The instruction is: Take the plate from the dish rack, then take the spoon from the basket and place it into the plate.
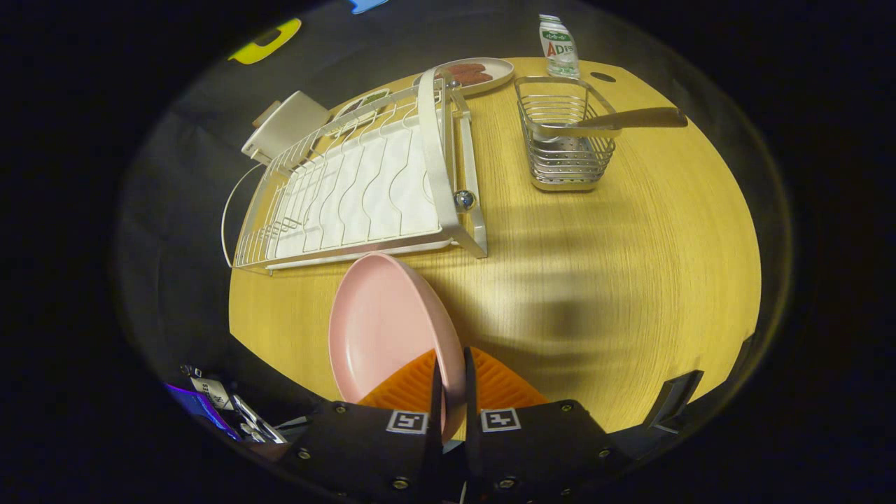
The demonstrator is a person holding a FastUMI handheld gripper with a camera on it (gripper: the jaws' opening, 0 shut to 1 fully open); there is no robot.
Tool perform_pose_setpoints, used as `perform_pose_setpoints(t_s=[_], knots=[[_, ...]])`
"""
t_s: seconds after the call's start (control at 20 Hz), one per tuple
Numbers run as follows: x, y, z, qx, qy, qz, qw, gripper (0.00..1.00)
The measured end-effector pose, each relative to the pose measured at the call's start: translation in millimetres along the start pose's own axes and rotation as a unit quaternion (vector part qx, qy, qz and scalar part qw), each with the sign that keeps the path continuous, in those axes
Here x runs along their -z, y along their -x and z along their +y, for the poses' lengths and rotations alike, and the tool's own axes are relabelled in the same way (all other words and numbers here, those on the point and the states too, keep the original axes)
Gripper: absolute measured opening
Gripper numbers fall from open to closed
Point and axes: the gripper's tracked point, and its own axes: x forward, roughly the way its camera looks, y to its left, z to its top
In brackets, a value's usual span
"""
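We have the gripper (449, 378) clamped on the plate (381, 329) rim; plate on edge, long axis running toward the rack (364, 182).

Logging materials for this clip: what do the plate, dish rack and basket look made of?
Plate, held edge-on between the fingers of the gripper: matte pink, probably plastic or melamine.
Dish rack: white-coated wire, likely metal.
Basket: shiny bare wire, seemingly steel.

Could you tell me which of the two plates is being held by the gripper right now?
The plain pink plate, clamped on edge at its rim by the gripper, near the white dish rack. The pale plate holding reddish food sits beyond the rack.
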Motion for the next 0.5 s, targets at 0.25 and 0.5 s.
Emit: perform_pose_setpoints(t_s=[0.25, 0.5], knots=[[2.3, -17.0, -23.7, 0.006, 0.005, -0.011, 1.0, 0.16], [-6.4, -2.6, -31.0, 0.003, 0.008, -0.072, 0.997, 0.17]])
